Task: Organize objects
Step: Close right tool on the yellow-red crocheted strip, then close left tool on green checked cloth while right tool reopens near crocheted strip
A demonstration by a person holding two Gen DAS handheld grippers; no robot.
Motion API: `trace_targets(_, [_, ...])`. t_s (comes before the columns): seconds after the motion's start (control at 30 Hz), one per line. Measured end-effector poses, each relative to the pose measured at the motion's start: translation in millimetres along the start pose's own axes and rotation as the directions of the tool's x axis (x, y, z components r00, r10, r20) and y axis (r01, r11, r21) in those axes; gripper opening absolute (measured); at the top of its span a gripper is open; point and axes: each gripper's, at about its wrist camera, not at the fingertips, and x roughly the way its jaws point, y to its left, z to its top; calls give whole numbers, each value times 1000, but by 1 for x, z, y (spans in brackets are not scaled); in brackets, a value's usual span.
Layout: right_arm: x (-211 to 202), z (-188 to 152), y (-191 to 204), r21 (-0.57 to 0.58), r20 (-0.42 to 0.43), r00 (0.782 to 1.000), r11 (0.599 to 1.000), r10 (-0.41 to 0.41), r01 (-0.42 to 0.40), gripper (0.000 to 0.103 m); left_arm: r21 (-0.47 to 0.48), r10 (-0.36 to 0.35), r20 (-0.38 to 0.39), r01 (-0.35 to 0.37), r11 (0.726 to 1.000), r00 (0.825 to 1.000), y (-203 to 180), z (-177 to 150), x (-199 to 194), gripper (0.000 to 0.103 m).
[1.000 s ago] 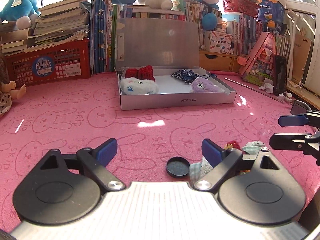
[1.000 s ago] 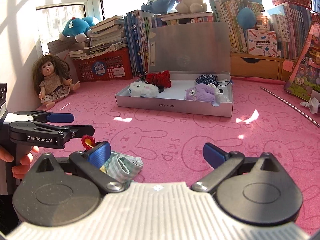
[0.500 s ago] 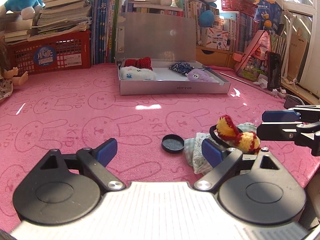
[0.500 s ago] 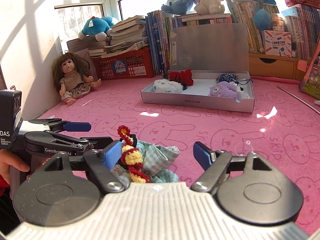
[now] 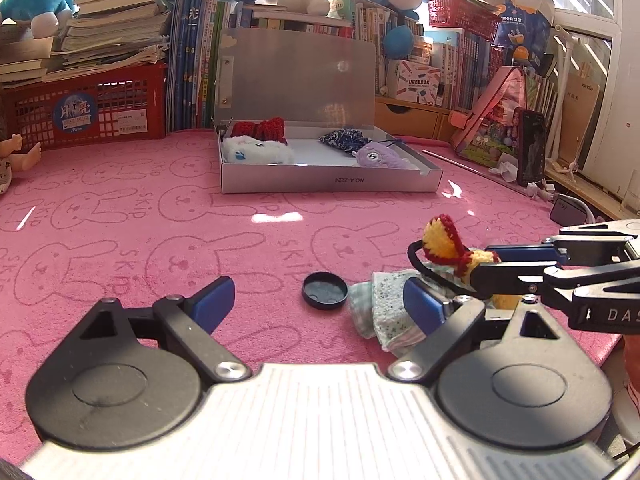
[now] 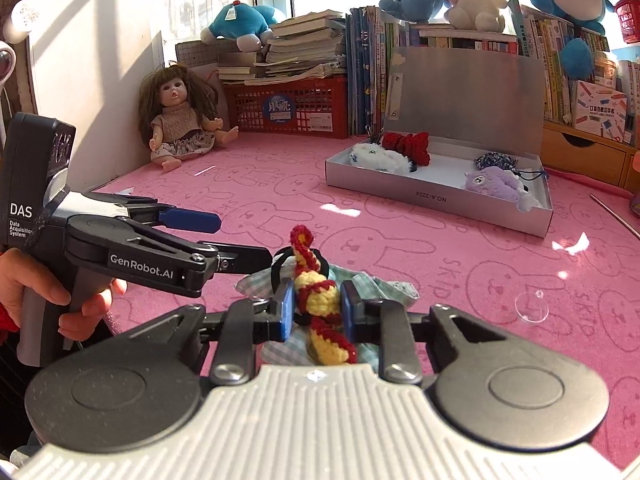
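My right gripper (image 6: 316, 310) is shut on a yellow and red crocheted hair tie (image 6: 320, 300) that lies on a folded green checked cloth (image 6: 376, 286). The hair tie (image 5: 444, 240) and cloth (image 5: 384, 312) also show in the left wrist view, with the right gripper (image 5: 486, 266) closed around the tie. My left gripper (image 5: 316, 304) is open and empty, just left of the cloth, with a small black cap (image 5: 325, 290) between its fingers. An open silver box (image 5: 332, 180) farther back holds several small plush and knitted items.
A pink rabbit-print mat (image 5: 160, 220) covers the table. A doll (image 6: 176, 120) sits at the far left. A red basket (image 5: 84, 112), books and plush toys line the back. A clear suction cup (image 6: 531, 308) lies right of the cloth.
My right gripper has moved over the hair tie and closed on it. My left gripper has drawn back a little and stays open.
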Motion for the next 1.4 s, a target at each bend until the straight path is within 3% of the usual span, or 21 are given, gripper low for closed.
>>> trace_targets(0.27, [-16,6,-35,90,38,989,986,-142,138,28,53,-119,15,118,992,993,-29,1,-3,94])
trace_targets(0.43, [-27,-2,-55,149,15,975,965,-221,217,29,111,-142,4,141,984,990,-51,-3,1,94])
trace_targets(0.73, [-34,-31,-59,195,-64,978,959,-199,208,30,117,-230,-67,237,965,971,-73,-15,18,95])
trace_targets(0.87, [-34,-35,-51,160,-55,976,963,-210,216,32,116,-284,-86,292,949,955,-83,-18,24,95])
trace_targets(0.9, [-34,-34,-50,151,-54,975,964,-213,219,34,112,-293,-91,302,947,952,-85,-18,26,95])
trace_targets(0.97, [-33,-34,-50,140,-50,973,963,-226,231,52,99,-322,-101,331,938,942,-89,-20,29,94])
trace_targets(1.13, [-34,-33,-58,155,-46,968,955,-248,252,62,74,-372,-119,382,921,921,-101,-21,38,93])
trace_targets(1.3, [-36,-34,-66,169,-58,966,951,-251,257,65,30,-419,-126,425,905,899,-107,-21,45,92])
trace_targets(1.37, [-36,-36,-69,184,-65,968,950,-243,251,66,25,-434,-123,440,897,892,-110,-21,46,88])
trace_targets(1.4, [-36,-36,-70,191,-69,969,950,-239,248,66,21,-439,-121,444,896,890,-112,-20,47,80])
